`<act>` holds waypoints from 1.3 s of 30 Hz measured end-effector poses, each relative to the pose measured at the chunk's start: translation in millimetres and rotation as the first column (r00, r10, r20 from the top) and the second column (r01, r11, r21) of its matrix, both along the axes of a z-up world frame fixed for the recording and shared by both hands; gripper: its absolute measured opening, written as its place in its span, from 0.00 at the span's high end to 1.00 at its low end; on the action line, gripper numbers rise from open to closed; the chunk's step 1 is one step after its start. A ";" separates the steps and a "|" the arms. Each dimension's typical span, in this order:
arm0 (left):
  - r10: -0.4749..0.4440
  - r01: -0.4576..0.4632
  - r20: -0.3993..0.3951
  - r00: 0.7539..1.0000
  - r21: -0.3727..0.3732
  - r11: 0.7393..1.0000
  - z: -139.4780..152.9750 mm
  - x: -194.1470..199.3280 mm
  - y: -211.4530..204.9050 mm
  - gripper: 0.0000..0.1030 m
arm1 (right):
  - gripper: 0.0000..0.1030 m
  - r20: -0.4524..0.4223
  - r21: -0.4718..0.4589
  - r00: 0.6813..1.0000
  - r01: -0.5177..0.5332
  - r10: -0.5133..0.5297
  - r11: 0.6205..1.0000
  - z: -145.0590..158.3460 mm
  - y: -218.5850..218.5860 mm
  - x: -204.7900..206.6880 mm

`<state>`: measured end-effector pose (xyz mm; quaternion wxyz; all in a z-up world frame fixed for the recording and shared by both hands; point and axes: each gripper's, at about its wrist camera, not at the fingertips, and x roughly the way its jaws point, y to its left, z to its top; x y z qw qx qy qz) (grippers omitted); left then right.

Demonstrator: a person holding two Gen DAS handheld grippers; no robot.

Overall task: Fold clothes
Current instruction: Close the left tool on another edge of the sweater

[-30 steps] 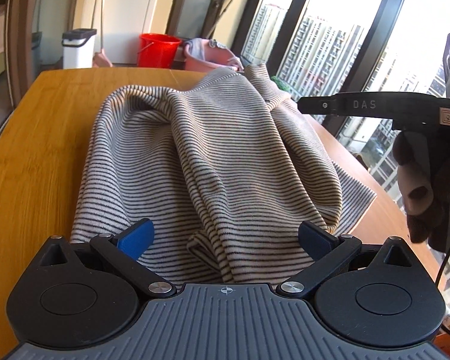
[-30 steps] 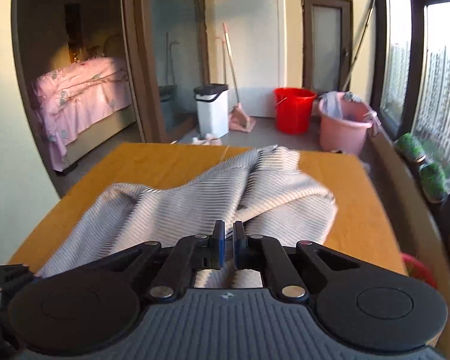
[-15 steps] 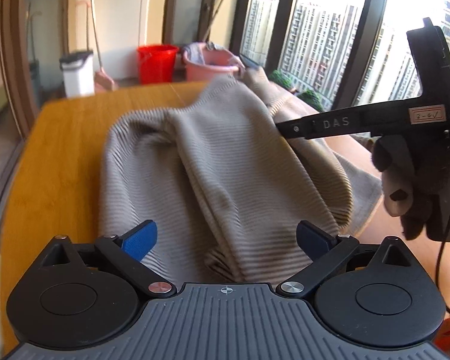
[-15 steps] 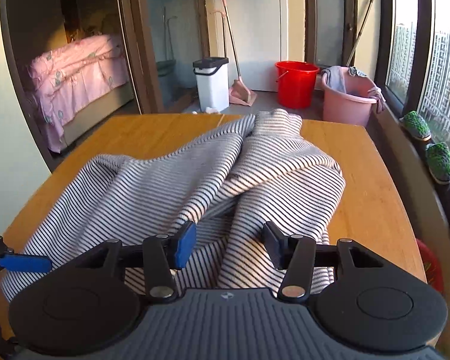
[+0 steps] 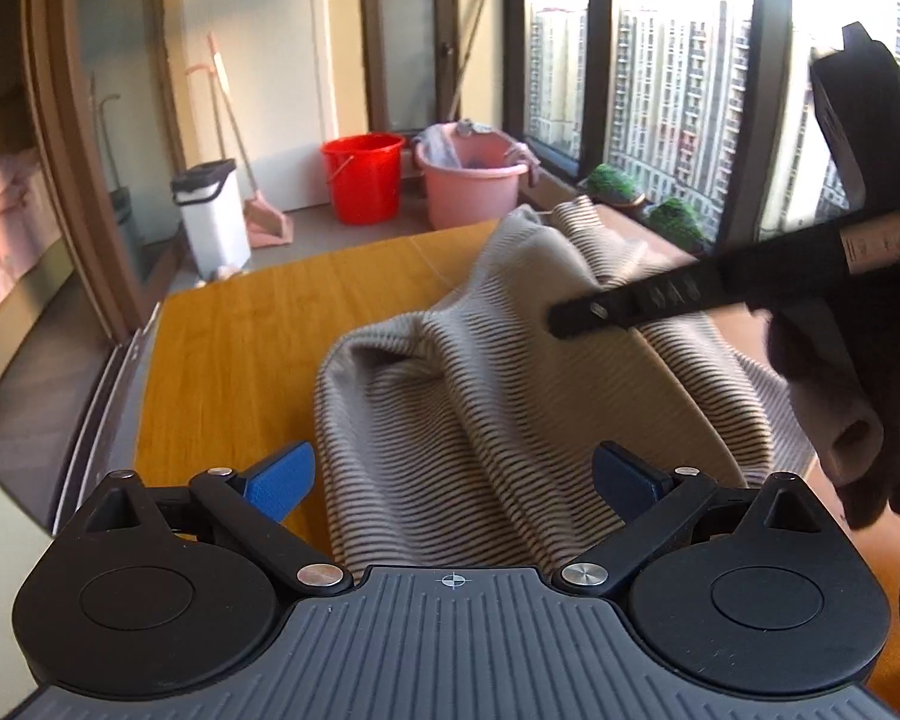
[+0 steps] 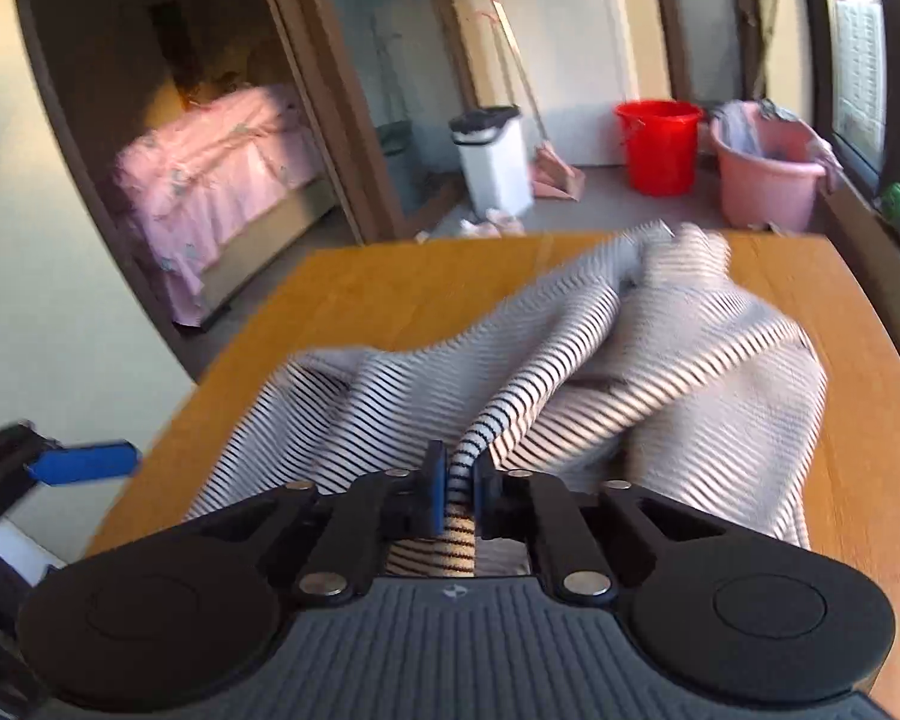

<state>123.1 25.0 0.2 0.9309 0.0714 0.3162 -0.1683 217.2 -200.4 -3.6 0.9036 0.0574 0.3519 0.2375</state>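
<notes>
The striped garment [image 6: 570,372] lies bunched on the tabletop [image 6: 390,282], no flat fold visible. Right claw [image 6: 461,489] pinches a gathered ridge of cloth. Left claw [image 5: 450,474] is spread, straddling the near edge. Folding remains incomplete.

Wooden table [image 5: 240,324], rumpled striped garment [image 5: 480,396] lying on it

Black handheld grippers showing blue pads

Left gripper [image 5: 456,474] and right gripper [image 6: 455,483] are each showing 2 silver screws, ribbed grey housing, round black discs; a dark glove [image 5: 870,420] is covering 1 hand.
</notes>
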 end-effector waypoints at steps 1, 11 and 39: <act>-0.024 0.024 0.014 1.000 -0.002 1.000 2.6 -2.1 -2.5 0.00 | 0.94 0.008 0.023 1.000 -0.028 0.028 0.999 12.0 3.9 -0.6; -0.043 0.031 0.146 0.988 0.081 0.996 2.2 9.4 -20.6 0.48 | 0.94 0.050 0.165 0.950 -0.313 0.309 0.935 72.8 32.2 -48.5; 0.050 -0.091 0.231 0.972 0.170 0.981 16.0 63.5 30.6 0.48 | 0.41 0.109 -0.181 0.976 0.208 -0.190 0.961 -41.4 -56.5 43.6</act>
